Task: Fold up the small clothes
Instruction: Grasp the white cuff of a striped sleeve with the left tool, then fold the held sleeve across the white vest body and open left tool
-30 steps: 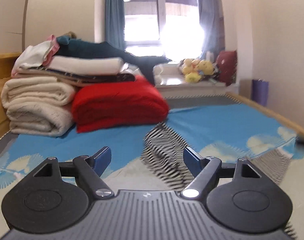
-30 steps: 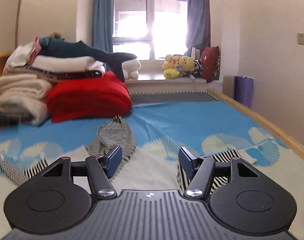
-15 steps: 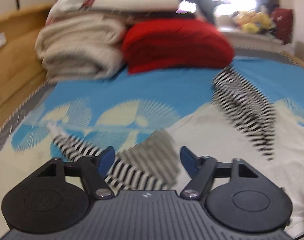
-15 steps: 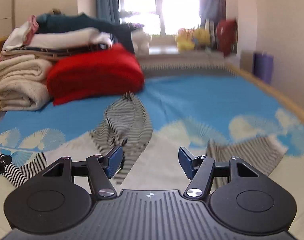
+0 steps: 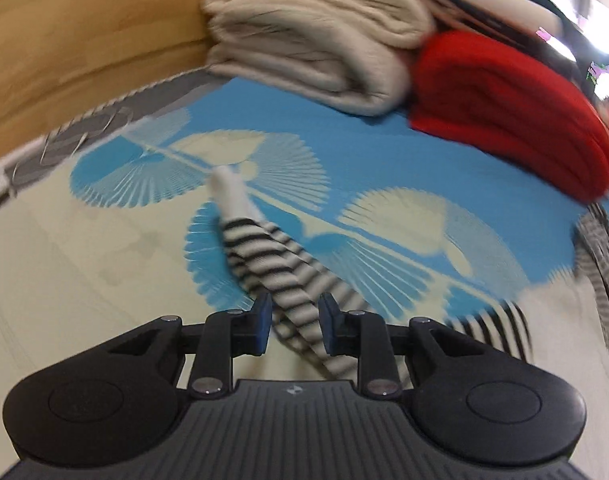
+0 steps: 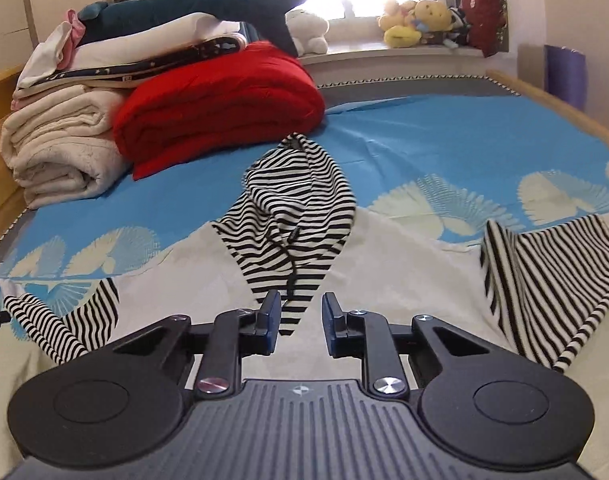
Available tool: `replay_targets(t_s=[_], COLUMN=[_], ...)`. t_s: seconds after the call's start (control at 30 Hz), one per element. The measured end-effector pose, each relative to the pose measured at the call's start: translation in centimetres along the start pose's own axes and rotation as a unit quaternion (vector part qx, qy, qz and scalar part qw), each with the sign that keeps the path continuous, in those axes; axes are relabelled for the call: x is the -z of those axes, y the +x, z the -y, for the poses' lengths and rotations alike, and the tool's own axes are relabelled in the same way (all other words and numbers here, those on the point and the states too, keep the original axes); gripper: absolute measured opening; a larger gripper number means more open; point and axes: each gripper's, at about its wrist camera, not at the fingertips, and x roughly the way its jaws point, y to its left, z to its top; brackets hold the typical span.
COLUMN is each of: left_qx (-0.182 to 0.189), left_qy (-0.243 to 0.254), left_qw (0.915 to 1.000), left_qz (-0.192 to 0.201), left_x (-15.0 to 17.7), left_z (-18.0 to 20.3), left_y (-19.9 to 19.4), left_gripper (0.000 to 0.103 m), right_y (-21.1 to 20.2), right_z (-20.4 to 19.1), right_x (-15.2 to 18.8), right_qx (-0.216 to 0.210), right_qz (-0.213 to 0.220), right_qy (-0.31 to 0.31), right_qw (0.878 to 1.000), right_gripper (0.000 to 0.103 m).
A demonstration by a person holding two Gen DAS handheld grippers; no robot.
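Our left gripper (image 5: 294, 322) has dropped low, fingers now narrowed around the striped sleeve (image 5: 260, 252). Our right gripper (image 6: 301, 322) narrowed too, holding nothing. No words show.

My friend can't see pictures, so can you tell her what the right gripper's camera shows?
The right gripper, open, points at a black-and-white striped hooded top spread on a blue and cream bedsheet. Behind sit a folded red blanket and cream blankets.
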Motion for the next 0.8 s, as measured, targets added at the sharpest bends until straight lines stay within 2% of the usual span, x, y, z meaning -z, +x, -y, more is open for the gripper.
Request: replay_targets(t_s=[0.1, 0.17, 0.33, 0.6, 0.63, 0.67, 0.7, 0.73, 0.8], left_qx=[0.005, 0.004, -0.002, -0.007, -0.008, -0.009, -0.009, -0.010, -0.022], left_qy=[-0.069, -0.094, -0.117, -0.087, -0.084, -0.077, -0.069, -0.056, -0.008], left_qw=[0.9975, 0.9955, 0.9930, 0.9962, 0.9965, 0.9969, 0.9976, 0.9984, 0.9994], left_qz=[-0.010, -0.009, -0.016, -0.004, -0.004, -0.005, -0.007, -0.006, 0.025], left_x=[-1.7, -2.6, -3.4, -3.9, -3.8, -3.7, -3.6, -3.5, -3.6], left_z=[-2.3, -3.2, -4.1, -2.3, -2.1, -1.9, -1.7, -1.4, 0.2], left_y=[2.1, 3.3, 5.9, 6.8, 6.8, 6.8, 6.9, 6.9, 5.4], left_gripper=[0.043, 0.058, 0.059, 0.058, 0.052, 0.030, 0.012, 0.004, 0.004], right_y=[0.2, 0.5, 2.2, 4.2, 4.3, 4.4, 4.6, 4.7, 4.7], right_z=[0.2, 0.3, 0.8, 0.4, 0.3, 0.3, 0.3, 0.4, 0.4], right_x=[0.1, 0.4, 1.6, 3.2, 3.4, 3.5, 3.6, 3.8, 3.9], right_qx=[-0.006, -0.007, 0.003, 0.002, 0.002, 0.003, 0.003, 0.003, 0.002], right_qz=[-0.009, -0.014, -0.052, -0.097, -0.102, -0.107, -0.112, -0.118, -0.126], right_qy=[0.005, -0.002, -0.015, -0.035, -0.037, -0.036, -0.034, -0.031, -0.028], right_qw=[1.000, 1.000, 0.999, 0.995, 0.994, 0.994, 0.993, 0.993, 0.992], right_gripper=[0.024, 0.024, 0.024, 0.024, 0.024, 0.024, 0.024, 0.024, 0.024])
